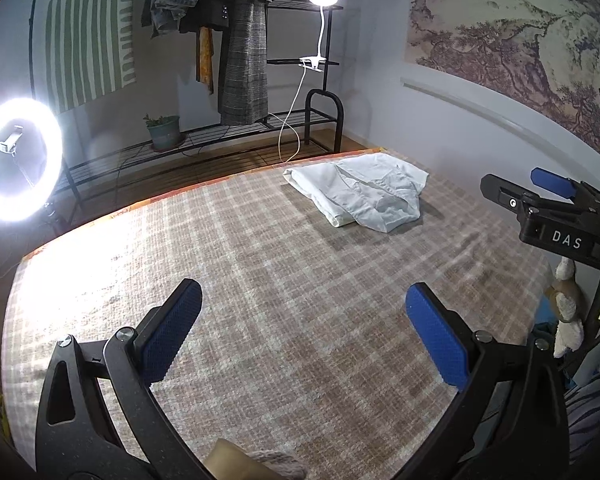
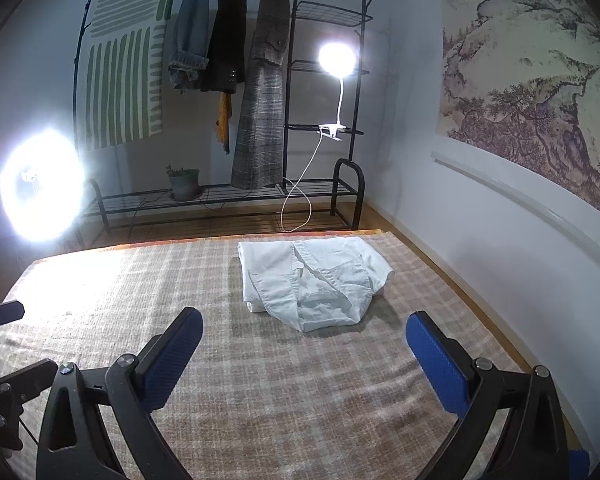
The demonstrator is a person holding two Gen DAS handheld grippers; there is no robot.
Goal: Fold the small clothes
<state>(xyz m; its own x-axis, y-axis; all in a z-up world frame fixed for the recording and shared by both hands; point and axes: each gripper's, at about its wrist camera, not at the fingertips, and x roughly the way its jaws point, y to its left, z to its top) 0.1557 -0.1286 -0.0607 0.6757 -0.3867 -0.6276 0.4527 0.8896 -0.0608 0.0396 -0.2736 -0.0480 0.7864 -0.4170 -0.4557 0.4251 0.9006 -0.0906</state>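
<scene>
A white shirt [image 1: 360,192] lies folded in a loose bundle near the far right corner of the plaid blanket [image 1: 260,272]. In the right wrist view the shirt [image 2: 312,280] sits just ahead of my right gripper [image 2: 304,344], which is open and empty above the blanket [image 2: 260,380]. My left gripper [image 1: 304,320] is open and empty, well short of the shirt. The right gripper's body [image 1: 552,216] shows at the right edge of the left wrist view, to the right of the shirt. Part of the left gripper [image 2: 4,380] shows at the left edge of the right wrist view.
A bright ring light [image 1: 16,160] stands at the left. A black clothes rack [image 2: 260,120] with hanging coats, a clip lamp [image 2: 338,58] and a potted plant [image 2: 184,184] stands beyond the blanket's far edge. A wall [image 2: 480,220] runs along the right. Soft toys [image 1: 568,312] lie at the right.
</scene>
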